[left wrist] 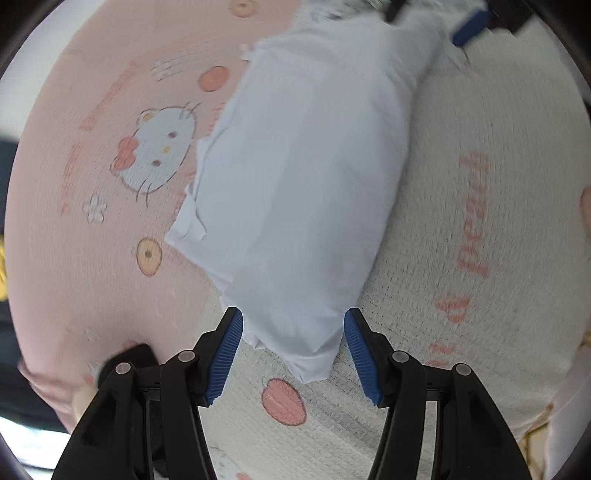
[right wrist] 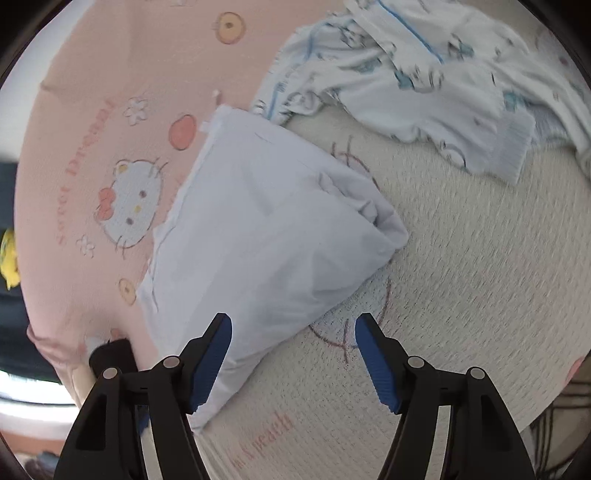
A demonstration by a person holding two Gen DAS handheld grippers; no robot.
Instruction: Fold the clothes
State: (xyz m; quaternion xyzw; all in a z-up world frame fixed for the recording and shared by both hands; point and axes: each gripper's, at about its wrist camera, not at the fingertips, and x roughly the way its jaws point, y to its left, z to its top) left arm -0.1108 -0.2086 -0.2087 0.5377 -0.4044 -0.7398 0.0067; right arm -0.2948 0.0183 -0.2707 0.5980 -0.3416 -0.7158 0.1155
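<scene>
A folded pale lavender garment point(left wrist: 295, 192) lies on the bed, across the line where the pink half of the blanket meets the cream half; it also shows in the right wrist view point(right wrist: 266, 236). My left gripper point(left wrist: 293, 349) is open, its blue pads on either side of the garment's near corner, not closed on it. My right gripper point(right wrist: 293, 360) is open and empty, just above the garment's near edge; its left finger overlaps the cloth. The right gripper's blue pad point(left wrist: 469, 27) shows at the garment's far end in the left wrist view.
The blanket has a pink half point(right wrist: 110, 110) with a cat cartoon point(right wrist: 131, 201) and a cream half point(right wrist: 461, 277). A crumpled white garment with blue prints point(right wrist: 424, 74) lies at the far right. The bed edge drops off at the left.
</scene>
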